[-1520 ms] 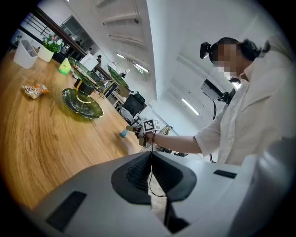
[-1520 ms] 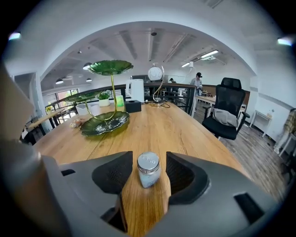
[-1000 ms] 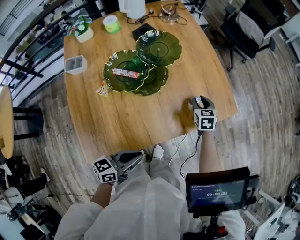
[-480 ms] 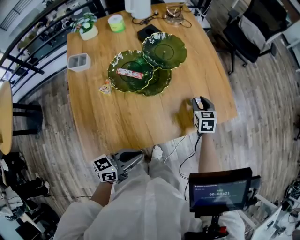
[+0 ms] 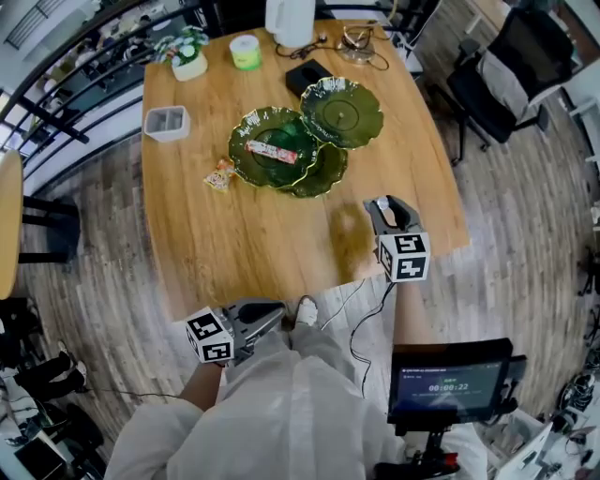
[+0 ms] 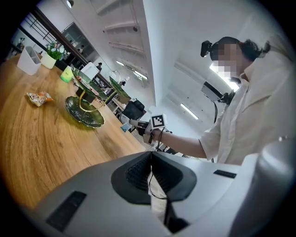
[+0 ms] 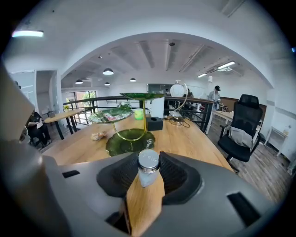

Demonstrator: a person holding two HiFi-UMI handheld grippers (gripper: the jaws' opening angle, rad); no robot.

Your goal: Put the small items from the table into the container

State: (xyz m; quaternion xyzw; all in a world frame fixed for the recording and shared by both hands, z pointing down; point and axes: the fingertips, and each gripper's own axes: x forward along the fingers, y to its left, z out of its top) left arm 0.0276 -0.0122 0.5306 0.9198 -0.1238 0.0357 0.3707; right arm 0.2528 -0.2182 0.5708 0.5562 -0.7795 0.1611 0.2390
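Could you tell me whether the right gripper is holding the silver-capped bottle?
Held: the silver-capped bottle sits clamped between the jaws of the right gripper.

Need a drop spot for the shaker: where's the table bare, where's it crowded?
Bare: the near half of the table, from the plates to the near edge; also the left-edge strip from the container towards the near corner, beside the packet. Crowded: the far edge, with pot, cup, black box and jug.
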